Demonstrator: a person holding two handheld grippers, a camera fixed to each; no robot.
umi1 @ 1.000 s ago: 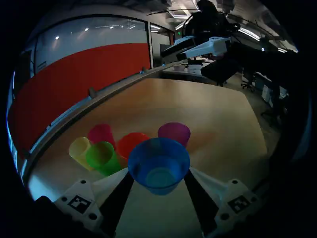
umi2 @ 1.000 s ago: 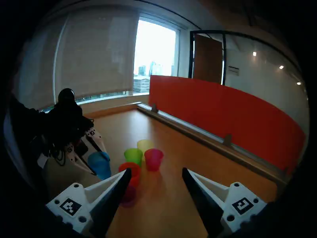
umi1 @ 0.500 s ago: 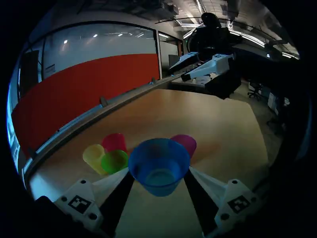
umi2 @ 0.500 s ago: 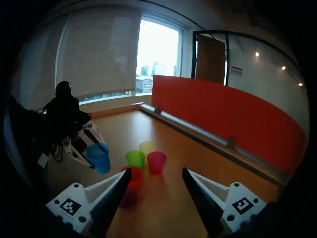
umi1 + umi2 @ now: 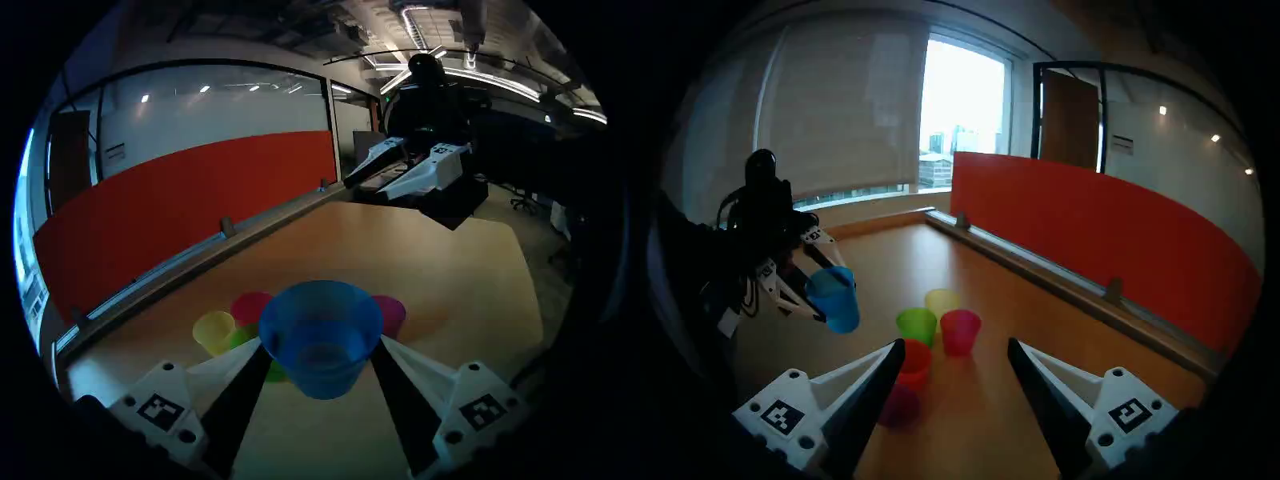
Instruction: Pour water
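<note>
Shows left gripper (image 5: pixel 320 346) clenched on blue cup (image 5: pixel 321 366), left and high above table (image 5: pixel 992 416). Shows right gripper (image 5: pixel 954 344) spread open, empty, near red cup (image 5: pixel 914 362)

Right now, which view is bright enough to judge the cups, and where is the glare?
Left gripper view: dim, bluish, but the blue cup reads clearly. Right gripper view: brighter; the window is blown out, the left gripper backlit, the standing cups distinct.

Cup cluster (image 5: pixel 917 326) mid-table; bare table (image 5: pixel 904 264) around it.
</note>
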